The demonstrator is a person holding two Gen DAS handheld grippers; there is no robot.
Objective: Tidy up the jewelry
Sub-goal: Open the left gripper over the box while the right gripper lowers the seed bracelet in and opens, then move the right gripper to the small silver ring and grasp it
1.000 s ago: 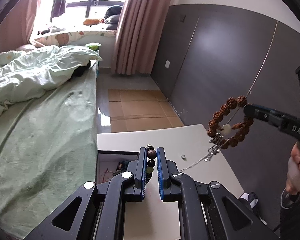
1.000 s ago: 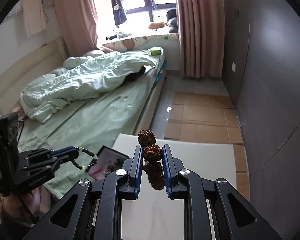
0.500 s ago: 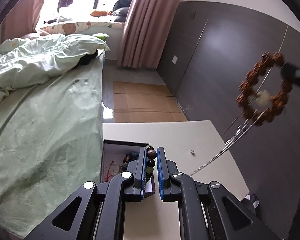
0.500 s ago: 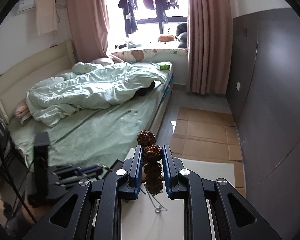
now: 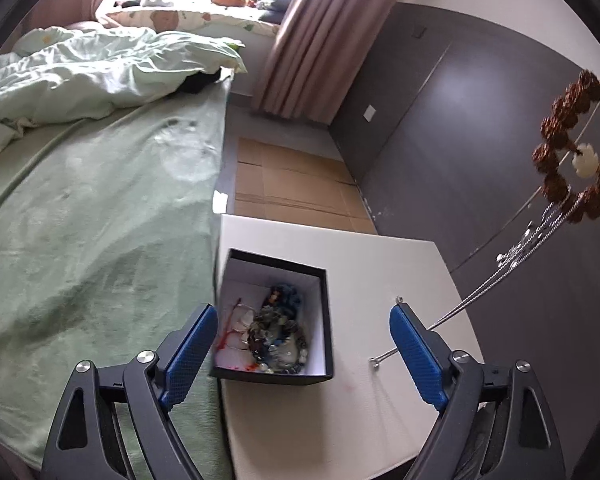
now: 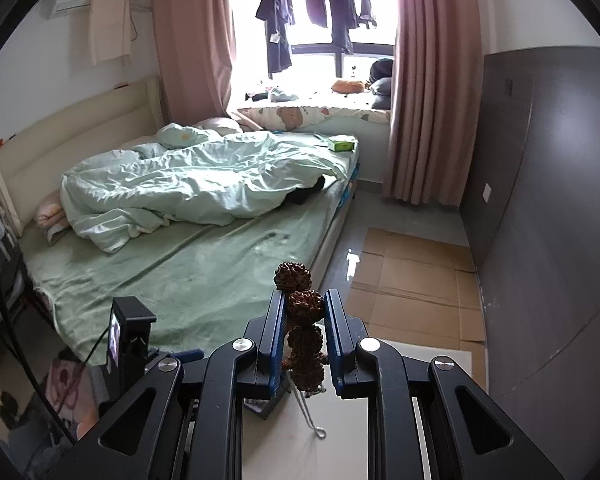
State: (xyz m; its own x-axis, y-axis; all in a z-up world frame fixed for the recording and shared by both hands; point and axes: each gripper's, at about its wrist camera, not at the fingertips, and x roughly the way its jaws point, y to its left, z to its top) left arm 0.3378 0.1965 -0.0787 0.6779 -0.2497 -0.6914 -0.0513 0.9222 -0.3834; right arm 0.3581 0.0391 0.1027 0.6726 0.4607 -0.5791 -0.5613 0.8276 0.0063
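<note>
Hovering over the white table, the left gripper stood spread wide and empty, straddling the black box at the table's left edge, beaded jewelry heaped inside. The right gripper pinched a brown seed bracelet, aloft past the table's right edge, a silver chain trailing down to the tabletop. Beyond lay the green bed.
</note>
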